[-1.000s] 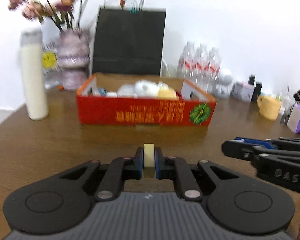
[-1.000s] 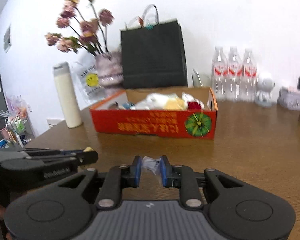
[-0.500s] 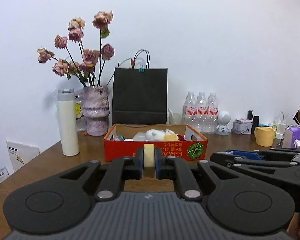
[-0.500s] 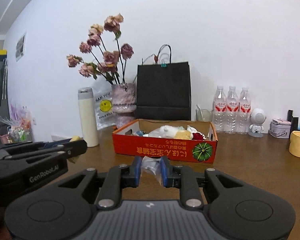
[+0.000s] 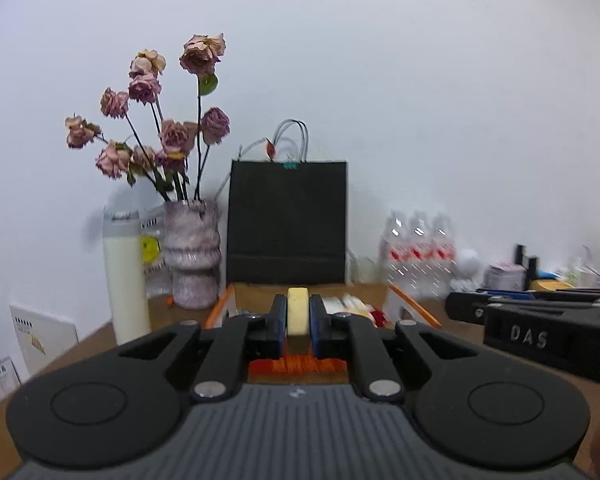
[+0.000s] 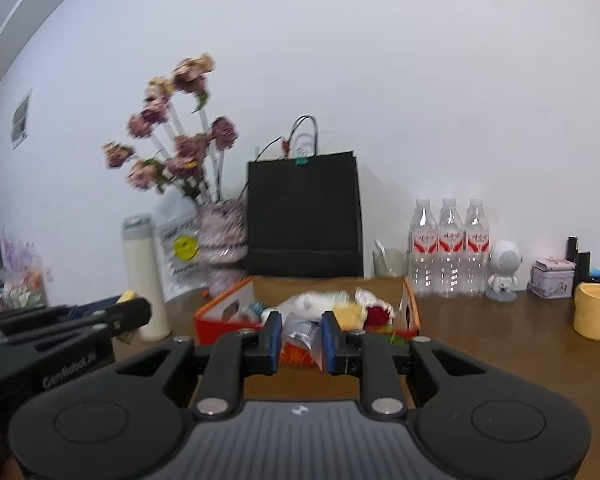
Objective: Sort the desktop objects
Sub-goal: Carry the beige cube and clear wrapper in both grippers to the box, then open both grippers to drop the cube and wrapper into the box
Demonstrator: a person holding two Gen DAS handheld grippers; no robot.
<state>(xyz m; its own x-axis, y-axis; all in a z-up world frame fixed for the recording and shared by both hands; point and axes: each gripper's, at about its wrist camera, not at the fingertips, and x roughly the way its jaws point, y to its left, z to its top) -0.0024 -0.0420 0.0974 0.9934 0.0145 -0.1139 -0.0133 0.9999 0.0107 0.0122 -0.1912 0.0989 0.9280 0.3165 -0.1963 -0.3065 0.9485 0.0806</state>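
Note:
My left gripper [image 5: 298, 316] is shut on a pale yellow block [image 5: 298, 310], held up in front of the open red box [image 5: 296, 365]. My right gripper [image 6: 300, 334] is shut on a clear crinkled plastic packet [image 6: 302, 330], also just short of the red box [image 6: 236, 322]. The box holds several items, among them a white soft thing [image 6: 312, 302], a yellow piece [image 6: 348, 314] and a red one [image 6: 378, 314]. Each gripper shows at the edge of the other's view: the right one [image 5: 540, 320], the left one [image 6: 60, 328].
Behind the box stand a black paper bag [image 6: 304, 216], a vase of dried roses [image 5: 192, 256] and a tall white bottle [image 5: 126, 276]. Three water bottles [image 6: 450, 248], a small white robot figure [image 6: 504, 270], a tin [image 6: 552, 278] and a yellow cup [image 6: 594, 316] stand at the right on the brown table [image 6: 500, 344].
Both grippers have moved forward and up toward the red box, each keeping its hold. The box now sits right behind the fingertips in both views.

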